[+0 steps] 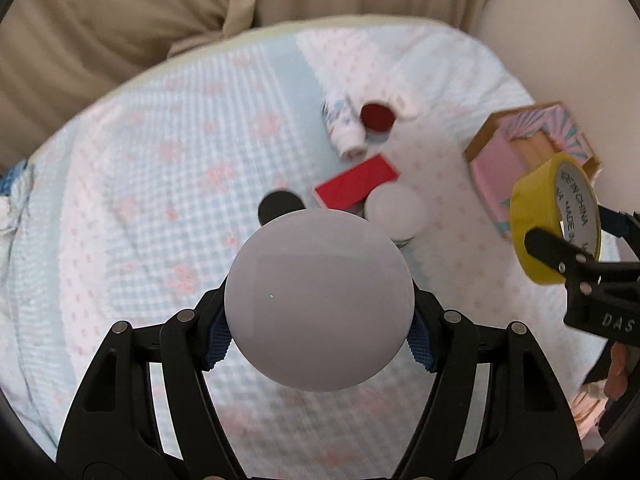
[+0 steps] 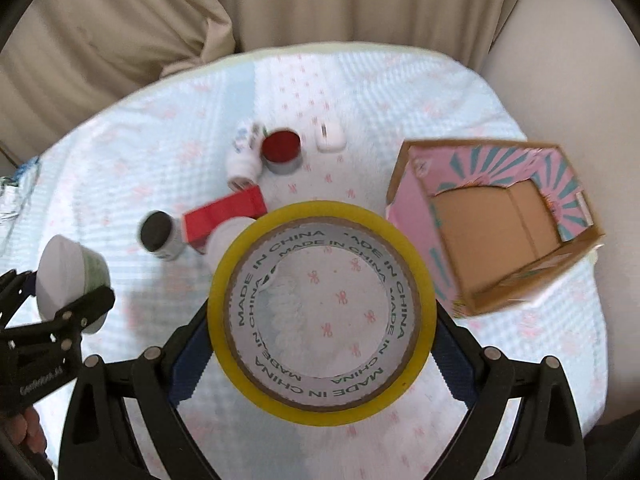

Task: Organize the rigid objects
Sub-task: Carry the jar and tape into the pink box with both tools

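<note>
A round jar with a white lid (image 1: 318, 300) fills the middle of the left wrist view, and my left gripper (image 1: 319, 320) is shut on its sides. The same jar (image 2: 68, 280) shows a green label in the right wrist view, held above the cover at the left. My right gripper (image 2: 320, 344) is shut on a yellow tape roll (image 2: 224, 280), its blue pads pressing the rim from both sides. That roll (image 1: 536, 216) hangs in front of an open pink cardboard box (image 1: 496, 168). The box (image 2: 412, 200) stands on the right with a bare brown floor.
On the pale blue and pink cover (image 2: 120, 168) lie a red box (image 2: 224, 216), a black-lidded jar (image 2: 160, 234), a white-lidded jar (image 1: 396, 208), a white bottle on its side (image 2: 244, 156), a red-lidded tin (image 2: 281, 148) and a white case (image 2: 331, 136). Beige cushions (image 2: 120, 20) stand behind.
</note>
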Action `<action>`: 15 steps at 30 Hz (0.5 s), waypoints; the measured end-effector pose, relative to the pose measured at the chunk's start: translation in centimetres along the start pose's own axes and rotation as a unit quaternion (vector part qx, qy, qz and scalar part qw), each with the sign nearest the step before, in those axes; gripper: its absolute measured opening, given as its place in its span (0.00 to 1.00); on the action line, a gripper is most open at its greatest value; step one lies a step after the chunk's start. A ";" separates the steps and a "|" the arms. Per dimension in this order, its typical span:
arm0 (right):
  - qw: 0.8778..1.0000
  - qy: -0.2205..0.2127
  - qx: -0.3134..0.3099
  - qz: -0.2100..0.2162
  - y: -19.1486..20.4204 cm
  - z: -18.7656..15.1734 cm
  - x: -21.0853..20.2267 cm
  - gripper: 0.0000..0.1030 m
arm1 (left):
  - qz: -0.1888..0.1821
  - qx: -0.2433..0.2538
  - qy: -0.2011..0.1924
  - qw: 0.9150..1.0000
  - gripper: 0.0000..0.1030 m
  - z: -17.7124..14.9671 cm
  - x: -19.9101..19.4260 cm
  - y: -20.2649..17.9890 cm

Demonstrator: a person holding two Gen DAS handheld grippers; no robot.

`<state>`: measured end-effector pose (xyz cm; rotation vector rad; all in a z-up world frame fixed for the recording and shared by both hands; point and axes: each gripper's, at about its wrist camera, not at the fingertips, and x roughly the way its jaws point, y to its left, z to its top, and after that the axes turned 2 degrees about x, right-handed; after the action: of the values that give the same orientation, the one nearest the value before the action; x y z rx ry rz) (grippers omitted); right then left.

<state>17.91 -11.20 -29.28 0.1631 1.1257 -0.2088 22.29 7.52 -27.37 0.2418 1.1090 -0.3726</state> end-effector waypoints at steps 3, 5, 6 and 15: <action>1.000 0.002 -0.005 0.007 -0.3 0.5 -4.0 0.92 | -0.009 -0.007 -0.018 1.000 0.66 0.8 -4.1 -0.9; 1.000 -0.002 -0.015 0.007 -0.6 1.0 -6.7 0.92 | -0.015 -0.013 -0.025 0.999 0.66 1.2 -5.8 -1.7; 1.000 -0.005 -0.018 0.007 -0.8 1.1 -7.8 0.92 | -0.021 -0.018 -0.030 0.999 0.66 1.5 -6.7 -2.2; 0.998 -0.021 -0.053 0.012 -5.6 4.0 -14.9 0.92 | -0.035 -0.024 -0.065 0.997 0.66 3.7 -12.4 -8.5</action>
<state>13.83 -16.32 -14.23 0.0765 1.0895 -0.1304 17.03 0.52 -14.65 0.1350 0.9995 -0.4170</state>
